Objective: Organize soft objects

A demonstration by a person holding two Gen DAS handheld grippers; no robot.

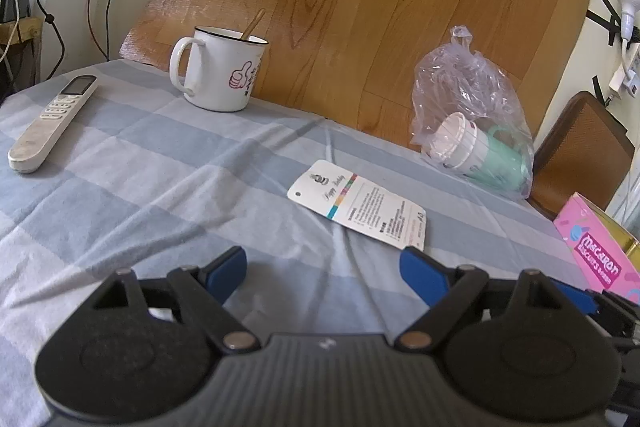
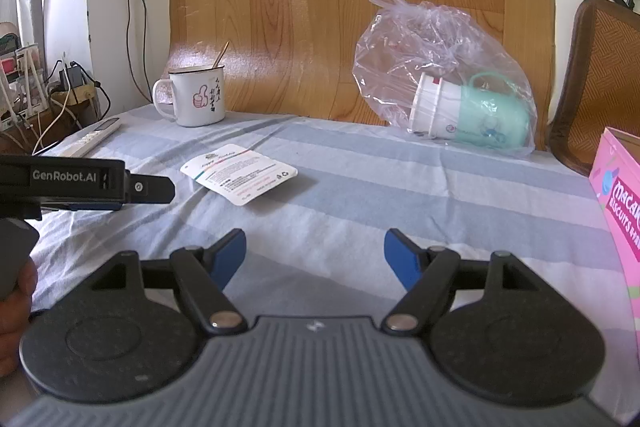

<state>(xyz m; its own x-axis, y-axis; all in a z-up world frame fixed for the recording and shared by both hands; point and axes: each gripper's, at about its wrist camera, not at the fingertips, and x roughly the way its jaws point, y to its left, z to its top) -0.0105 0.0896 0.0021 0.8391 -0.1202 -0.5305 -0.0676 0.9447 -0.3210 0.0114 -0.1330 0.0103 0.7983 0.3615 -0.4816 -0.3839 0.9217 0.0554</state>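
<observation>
A blue and white checked cloth point(image 1: 160, 179) point(image 2: 400, 195) covers the table. A clear plastic bag point(image 1: 464, 95) point(image 2: 432, 51) lies at the far right with a mint green and white cup point(image 1: 484, 155) point(image 2: 472, 117) on its side inside it. A white printed card point(image 1: 360, 209) point(image 2: 240, 177) lies flat mid-table. My left gripper point(image 1: 323, 273) hovers open just short of the card, nothing between its blue pads. My right gripper point(image 2: 315, 259) stands open over bare cloth. The left gripper's black body point(image 2: 80, 183) shows at the left of the right wrist view.
A white enamel mug point(image 1: 220, 71) point(image 2: 196, 99) with a stick in it stands at the back. A white remote point(image 1: 52, 123) point(image 2: 96, 137) lies far left. A pink biscuit box point(image 1: 600, 247) point(image 2: 618, 211) sits at the right edge. A wood-grain board point(image 1: 360, 7) backs the table; a chair point(image 2: 600, 79) stands right.
</observation>
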